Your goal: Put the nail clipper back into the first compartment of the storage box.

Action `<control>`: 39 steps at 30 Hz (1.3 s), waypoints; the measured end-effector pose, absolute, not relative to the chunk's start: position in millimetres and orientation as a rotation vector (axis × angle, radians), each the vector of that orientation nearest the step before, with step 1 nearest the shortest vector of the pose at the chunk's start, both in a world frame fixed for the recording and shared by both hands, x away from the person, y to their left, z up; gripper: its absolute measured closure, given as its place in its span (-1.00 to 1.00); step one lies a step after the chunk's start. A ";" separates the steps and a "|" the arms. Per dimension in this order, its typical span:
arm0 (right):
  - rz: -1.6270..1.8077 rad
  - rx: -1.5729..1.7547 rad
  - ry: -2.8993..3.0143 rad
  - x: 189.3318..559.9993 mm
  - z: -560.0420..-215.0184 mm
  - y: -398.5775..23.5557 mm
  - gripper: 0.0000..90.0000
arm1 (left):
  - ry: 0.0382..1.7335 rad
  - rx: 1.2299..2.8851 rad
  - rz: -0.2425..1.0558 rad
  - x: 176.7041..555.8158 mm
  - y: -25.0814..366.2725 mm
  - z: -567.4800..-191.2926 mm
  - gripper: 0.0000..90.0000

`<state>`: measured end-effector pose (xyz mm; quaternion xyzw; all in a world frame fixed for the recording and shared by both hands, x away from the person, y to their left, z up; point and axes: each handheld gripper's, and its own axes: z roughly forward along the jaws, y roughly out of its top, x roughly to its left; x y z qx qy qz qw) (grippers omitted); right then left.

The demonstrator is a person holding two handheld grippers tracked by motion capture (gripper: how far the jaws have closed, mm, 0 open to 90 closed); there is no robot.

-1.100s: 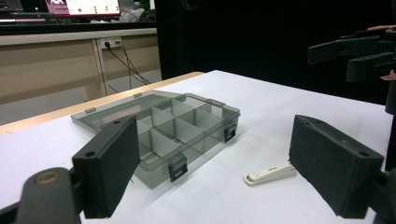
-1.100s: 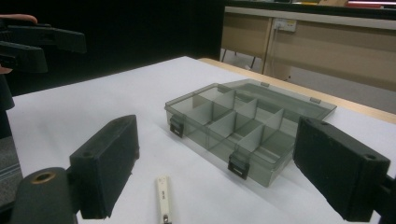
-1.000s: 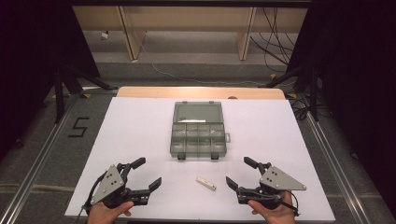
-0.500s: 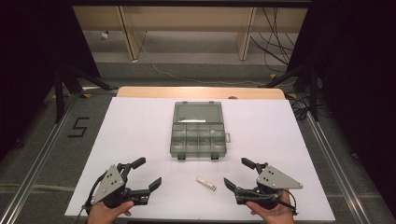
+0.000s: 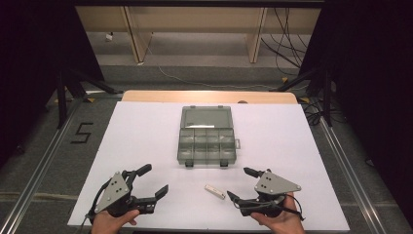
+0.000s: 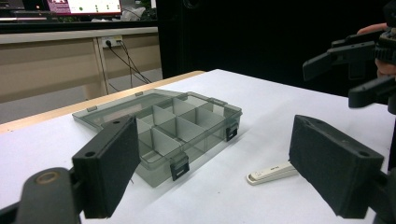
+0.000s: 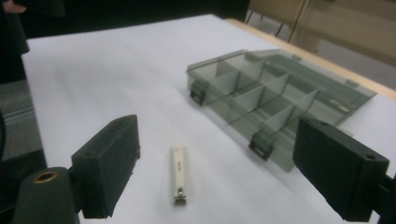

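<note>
Right gripper view looks along the right gripper [image 7: 210, 182], whose 2 jaws stand wide apart and grip nothing; the small white nail clipper [image 7: 178, 180] lies flat on the white table [image 7: 102, 74] in the gap just ahead of them, untouched, which suggests this hand is lined up to close on it. Beyond and to the right of the jaws sits the open grey compartment box [image 7: 275, 100], lid folded back, its cells apparently bare, likely the clipper's destination. In the high view the left gripper [image 5: 151, 183] rests near the table's front edge, jaws likewise spread and holding nothing, well apart from the clipper, probably waiting.
</note>
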<state>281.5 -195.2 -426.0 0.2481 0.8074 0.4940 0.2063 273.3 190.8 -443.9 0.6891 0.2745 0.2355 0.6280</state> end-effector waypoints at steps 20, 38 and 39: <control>0.968 0.557 2.646 318.7 -423.6 -155.0 -0.46 | 0.646 1.585 0.541 272.2 191.6 -443.4 -0.65; 0.623 0.493 2.894 341.7 -445.4 -118.6 -0.12 | 0.644 1.585 0.541 272.1 191.9 -443.5 -0.65; 0.609 0.491 2.903 342.7 -445.8 -117.4 -0.12 | 0.644 1.584 0.541 272.1 191.9 -443.5 -0.65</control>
